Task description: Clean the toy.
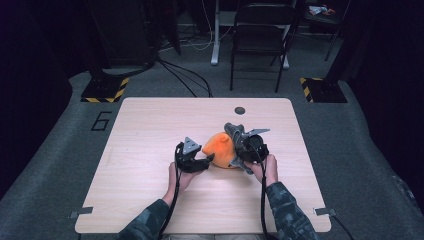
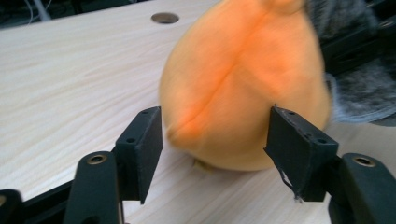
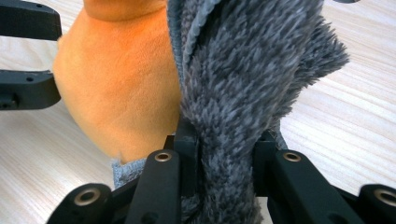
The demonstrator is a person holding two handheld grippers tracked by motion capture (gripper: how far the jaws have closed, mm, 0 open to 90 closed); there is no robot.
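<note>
Looking down from the high view, we see the orange plush lying a little right of the frame's centre on the wooden table, with a grey fuzzy cloth draped against its right side. Our left gripper sits at the plush's lower left and our right gripper at its right edge, so the soft bundle is flanked from both sides.

In the left gripper view the jaws stand roughly half open, one pad either side of the plush, which bulges up from between them toward the upper right of the frame. We see a sliver of table between each pad and the orange fabric, so we read this gripper as holding nothing.

In the right gripper view the jaws are pinched tight on a thick fold of the grey cloth, which rises straight up the middle of the frame; the plush lies to its left, touching it.

What matters for the next move, we judge, is that the plush sits directly ahead of the left jaws, its long axis running up and away from them, while the right hand already has the cloth.
</note>
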